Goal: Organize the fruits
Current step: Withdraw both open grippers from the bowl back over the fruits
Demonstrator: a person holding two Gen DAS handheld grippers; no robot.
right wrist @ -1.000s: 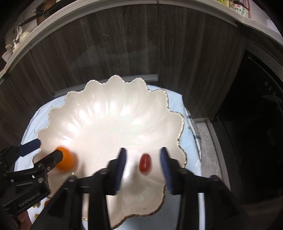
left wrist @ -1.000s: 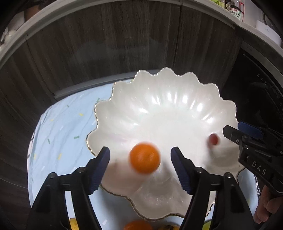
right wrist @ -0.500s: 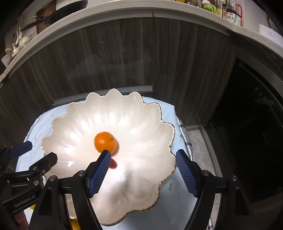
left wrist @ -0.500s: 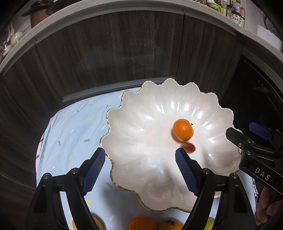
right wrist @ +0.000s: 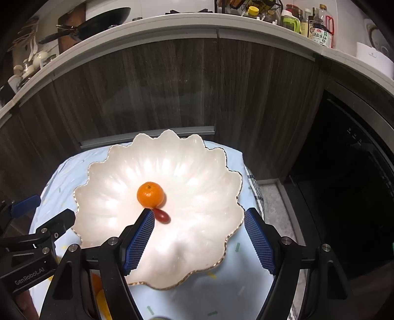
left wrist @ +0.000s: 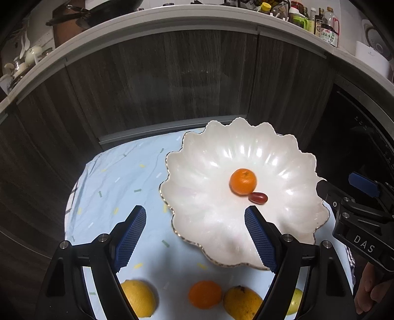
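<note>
- Left wrist view: scalloped white bowl (left wrist: 197,216) held one mandarin (left wrist: 243,181) and one red grape tomato (left wrist: 258,197), touching, tomato at 5 o'clock of the mandarin.
- Pale blue cloth (left wrist: 118,187) lay bare at the bowl's 9 o'clock.
- Near edge: two lemons (left wrist: 141,296), one orange (left wrist: 205,294).
- Left gripper (left wrist: 194,236) and right gripper (right wrist: 200,238) stood spread, empty.

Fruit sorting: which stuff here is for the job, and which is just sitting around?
For the job: white bowl, mandarin and red grape tomato inside it, lemons and orange waiting on the cloth.

Just around: bottles, pan, cabinet doors.
</note>
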